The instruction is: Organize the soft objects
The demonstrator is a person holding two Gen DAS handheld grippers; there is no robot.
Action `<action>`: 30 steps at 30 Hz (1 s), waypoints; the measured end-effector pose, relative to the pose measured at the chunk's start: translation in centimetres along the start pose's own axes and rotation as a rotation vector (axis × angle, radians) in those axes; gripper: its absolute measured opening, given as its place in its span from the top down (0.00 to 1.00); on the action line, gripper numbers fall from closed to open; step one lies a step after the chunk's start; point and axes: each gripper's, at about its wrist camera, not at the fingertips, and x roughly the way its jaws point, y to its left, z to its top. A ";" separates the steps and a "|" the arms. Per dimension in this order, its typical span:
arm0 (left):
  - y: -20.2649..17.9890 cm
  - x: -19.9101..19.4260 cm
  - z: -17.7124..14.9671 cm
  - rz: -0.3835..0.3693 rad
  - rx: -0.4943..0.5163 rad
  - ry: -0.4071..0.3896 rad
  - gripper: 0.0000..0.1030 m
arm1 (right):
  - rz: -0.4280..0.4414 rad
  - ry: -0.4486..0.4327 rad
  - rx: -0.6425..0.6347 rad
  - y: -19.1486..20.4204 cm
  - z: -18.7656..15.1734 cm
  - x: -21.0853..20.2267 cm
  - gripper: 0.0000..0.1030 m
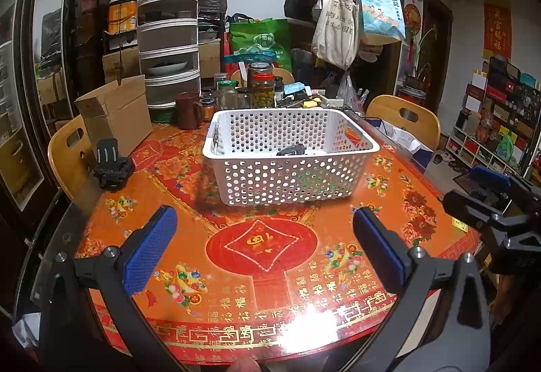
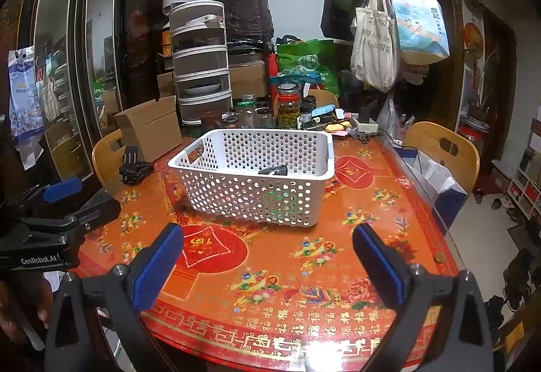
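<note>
A white perforated basket [image 1: 233, 181] [image 2: 216, 189] stands on the red and orange patterned table [image 1: 263, 247] [image 2: 270, 270]. A dark grey soft object [image 1: 291, 149] [image 2: 274, 170] lies inside it, and something green shows through the holes low down. My left gripper [image 1: 264, 245] hovers open over the table's near edge, in front of the basket, with nothing between its blue pads. My right gripper [image 2: 268, 257] is likewise open and empty, nearer the basket's right corner. Each gripper appears at the edge of the other's view: the right gripper [image 1: 490, 199] and the left gripper [image 2: 57, 203].
A cardboard box [image 1: 115, 115] and a black clamp-like mount [image 1: 111, 166] sit at the table's left. Jars, a brown mug [image 1: 189, 110] and clutter line the far side. Wooden chairs [image 1: 405, 117] stand around the table. Bags hang from a coat rack [image 1: 341, 20].
</note>
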 end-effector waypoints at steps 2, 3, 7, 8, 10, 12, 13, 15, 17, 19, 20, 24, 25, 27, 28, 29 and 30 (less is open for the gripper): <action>-0.1 0.0 0.1 -0.001 0.000 0.002 0.00 | 0.000 -0.002 -0.001 0.0 0.0 -0.2 0.03; 0.0 0.0 0.0 -0.002 0.001 0.003 0.00 | 0.000 -0.002 0.000 -0.1 0.0 -0.2 0.03; -0.1 0.0 0.0 -0.004 0.004 0.003 0.00 | 0.000 -0.003 -0.002 0.0 0.1 -0.2 0.03; -0.2 0.0 0.0 -0.003 0.004 0.003 0.00 | 0.000 -0.003 -0.002 0.0 0.1 -0.2 0.03; -0.2 0.1 -0.1 -0.005 0.003 0.004 0.00 | 0.000 -0.003 -0.002 0.0 0.1 -0.2 0.03; -0.2 0.0 -0.1 -0.008 0.003 0.005 0.00 | 0.000 -0.003 -0.002 0.0 0.0 -0.2 0.03; -0.2 0.0 -0.1 -0.008 0.004 0.006 0.00 | 0.000 -0.002 -0.001 0.0 0.0 -0.2 0.03; -0.2 0.0 -0.1 -0.009 0.005 0.006 0.00 | 0.000 -0.002 -0.002 0.0 0.0 -0.2 0.03; -0.2 0.0 -0.1 -0.009 0.004 0.005 0.00 | -0.001 -0.002 -0.002 0.0 0.0 -0.2 0.03; -0.2 0.0 -0.1 -0.009 0.004 0.005 0.00 | 0.001 -0.003 -0.002 0.0 0.0 -0.2 0.03; -0.2 0.0 -0.1 -0.008 0.005 0.006 0.00 | -0.001 -0.003 -0.002 0.0 0.0 -0.2 0.03; -0.2 0.0 -0.1 -0.009 0.005 0.005 0.00 | 0.001 -0.006 -0.002 0.0 0.1 -0.3 0.03; -0.2 0.0 -0.1 -0.009 0.005 0.005 0.00 | 0.000 -0.005 -0.003 0.0 0.1 -0.3 0.03; -0.2 0.0 -0.1 -0.009 0.004 0.006 0.00 | 0.000 -0.004 -0.002 0.0 0.0 -0.3 0.03; -0.2 0.0 -0.1 -0.010 0.004 0.006 0.00 | 0.001 -0.004 -0.002 0.0 0.0 -0.3 0.03; -0.2 0.0 -0.1 -0.009 0.005 0.006 0.00 | 0.001 -0.005 -0.002 0.0 0.0 -0.3 0.03; -0.2 0.0 -0.1 -0.008 0.005 0.006 0.00 | 0.000 -0.005 -0.003 0.0 0.0 -0.3 0.03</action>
